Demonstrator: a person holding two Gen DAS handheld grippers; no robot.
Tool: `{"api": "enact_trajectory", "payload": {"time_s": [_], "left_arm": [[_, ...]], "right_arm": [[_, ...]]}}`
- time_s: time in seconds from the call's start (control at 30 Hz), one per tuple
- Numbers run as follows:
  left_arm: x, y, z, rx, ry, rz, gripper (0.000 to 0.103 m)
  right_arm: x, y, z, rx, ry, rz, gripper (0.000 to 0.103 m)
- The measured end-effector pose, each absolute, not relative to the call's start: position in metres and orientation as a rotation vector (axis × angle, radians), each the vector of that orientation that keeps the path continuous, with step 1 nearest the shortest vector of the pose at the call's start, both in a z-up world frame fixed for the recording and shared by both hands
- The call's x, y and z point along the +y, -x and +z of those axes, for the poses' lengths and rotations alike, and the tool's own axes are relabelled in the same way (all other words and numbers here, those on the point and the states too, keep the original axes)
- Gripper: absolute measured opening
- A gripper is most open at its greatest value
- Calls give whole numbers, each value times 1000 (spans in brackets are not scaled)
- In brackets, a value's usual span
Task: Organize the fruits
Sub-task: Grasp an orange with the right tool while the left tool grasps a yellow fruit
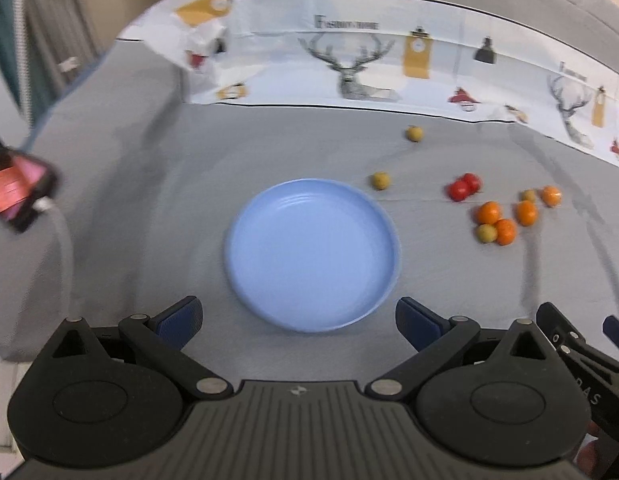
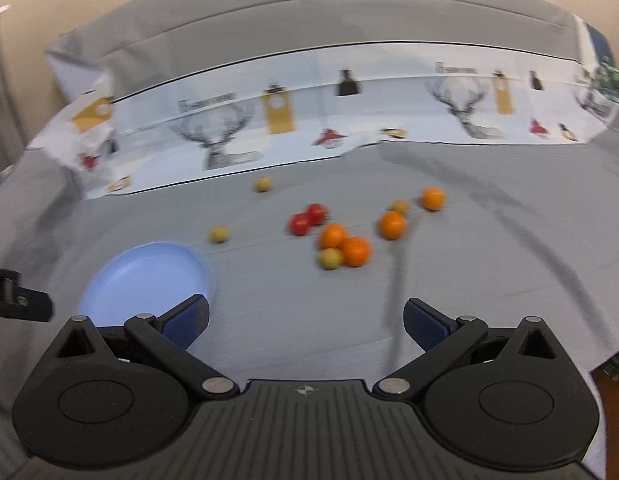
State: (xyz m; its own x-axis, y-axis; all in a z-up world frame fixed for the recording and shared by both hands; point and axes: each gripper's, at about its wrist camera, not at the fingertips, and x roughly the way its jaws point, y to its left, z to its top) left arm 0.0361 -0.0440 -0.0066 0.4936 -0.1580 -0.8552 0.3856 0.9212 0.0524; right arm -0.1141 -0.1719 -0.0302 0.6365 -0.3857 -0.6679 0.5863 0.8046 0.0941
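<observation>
Left gripper (image 1: 297,322): black ribbed body, round silver pivot screws, blue-padded jaws.
Right gripper (image 2: 305,324): same black build, small crosshair mark.

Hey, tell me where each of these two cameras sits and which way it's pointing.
Left wrist: sits on the left gripper, looking forward and down at the blue plate on the grey cloth; its own open fingers show, with the right gripper at the right edge.
Right wrist: sits on the right gripper, facing the scattered fruit; its open fingers show, with part of the left gripper at the left edge.
Shared: plate, fruit, grey cloth and the deer-print cloth.
</observation>
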Motion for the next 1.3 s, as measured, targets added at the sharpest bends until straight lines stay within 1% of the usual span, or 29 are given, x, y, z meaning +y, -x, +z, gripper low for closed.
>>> {"api": "enact_trajectory", "payload": {"time_s": [0.23, 0.37, 0.53, 0.77, 0.9, 0.93, 0.97, 1.0, 1.03, 1.07, 1.1, 1.13, 1.3], "left_arm": [[-123, -80, -26, 988, -301, -400, 103], [-167, -120, -53, 1046, -340, -422, 103], [-211, -175, -98, 1113, -410, -407, 103], [-247, -233, -165, 1267, -499, -360, 103], [-251, -253, -188, 1330, -480, -347, 103], [-248, -257, -187, 1336, -437, -355, 101], [-245, -259, -185, 1338, -403, -358, 95], [-242, -261, -183, 1341, -378, -371, 73], [-239, -262, -179, 1355, -348, -403, 44], [-238, -262, -175, 1366, -337, -418, 27], [-236, -263, -172, 1379, -323, -439, 12], [-233, -263, -169, 1387, -299, -461, 0], [-224, -254, -147, 1320, -260, -518, 0]], "right_arm": [[-248, 118, -57, 651, -304, -751, 103], [-294, 104, -77, 645, -301, -819, 103], [-341, 67, -106, 655, -308, -844, 103], [-378, 4, -159, 783, -315, -733, 103], [-377, -16, -178, 812, -247, -650, 103], [-376, -19, -182, 813, -212, -651, 102], [-375, -18, -183, 775, -199, -647, 102], [-375, -19, -183, 774, -196, -646, 101], [-376, -19, -182, 772, -201, -642, 89], [-376, -18, -180, 758, -208, -630, 63], [-375, -16, -177, 747, -217, -600, 51], [-373, -15, -174, 746, -210, -594, 37], [-375, -5, -168, 725, -238, -590, 36]]}}
